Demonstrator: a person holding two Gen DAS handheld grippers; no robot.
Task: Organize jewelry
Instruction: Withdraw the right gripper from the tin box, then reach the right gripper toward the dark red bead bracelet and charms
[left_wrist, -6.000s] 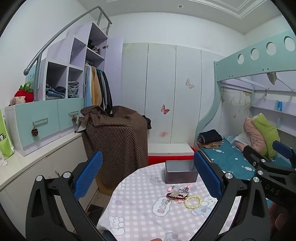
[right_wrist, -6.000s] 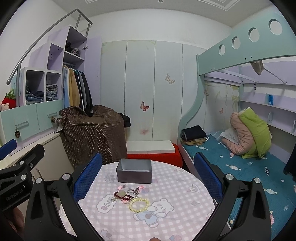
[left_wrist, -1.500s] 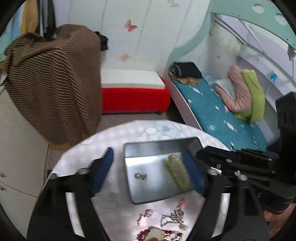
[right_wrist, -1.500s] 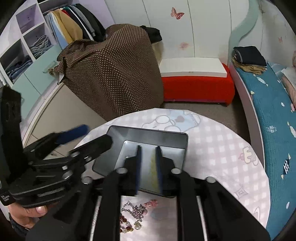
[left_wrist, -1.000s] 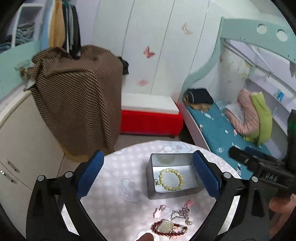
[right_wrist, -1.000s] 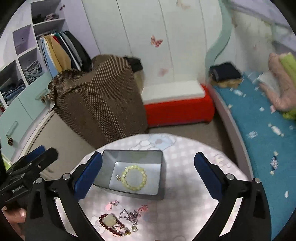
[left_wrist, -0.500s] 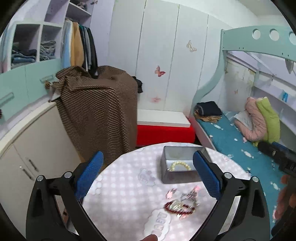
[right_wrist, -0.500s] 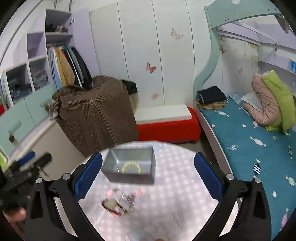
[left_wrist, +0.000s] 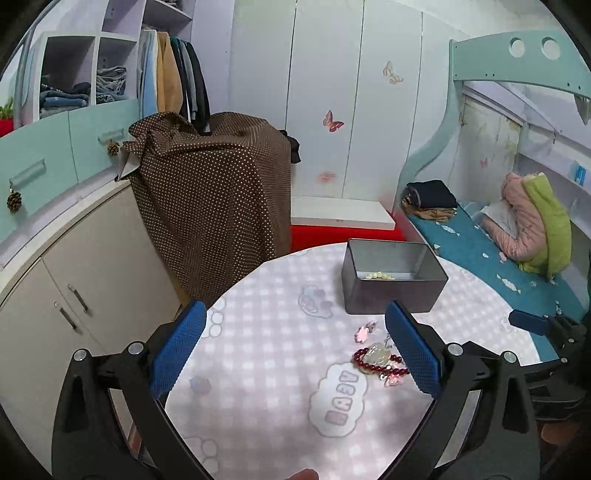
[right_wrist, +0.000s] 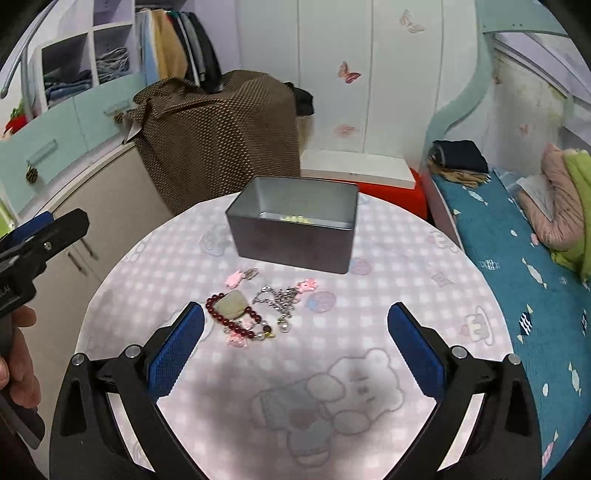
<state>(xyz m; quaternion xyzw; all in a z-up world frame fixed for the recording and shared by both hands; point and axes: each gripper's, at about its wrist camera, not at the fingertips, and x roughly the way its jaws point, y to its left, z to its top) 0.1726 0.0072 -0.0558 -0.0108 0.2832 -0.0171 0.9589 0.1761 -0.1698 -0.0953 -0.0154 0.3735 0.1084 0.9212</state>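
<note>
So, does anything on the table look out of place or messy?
Yes. The pale bead bracelet lies inside the metal box, but a red bead bracelet, a silver chain and small pink charms are heaped loose on the tablecloth in front of it, partly tangled. Nothing looks broken or spilled.

The tin box (right_wrist: 293, 236) is grey metal with a dull, brushed sheen. The worktop (right_wrist: 388, 295) wears a smooth pink checked cloth with a soft shine. The red bead bracelet (right_wrist: 236, 319) is glossy; the chain (right_wrist: 279, 297) beside it is bright metal. Each gripper has matt black plastic arms, and the right gripper's pads (right_wrist: 175, 350) are textured blue rubber.
</note>
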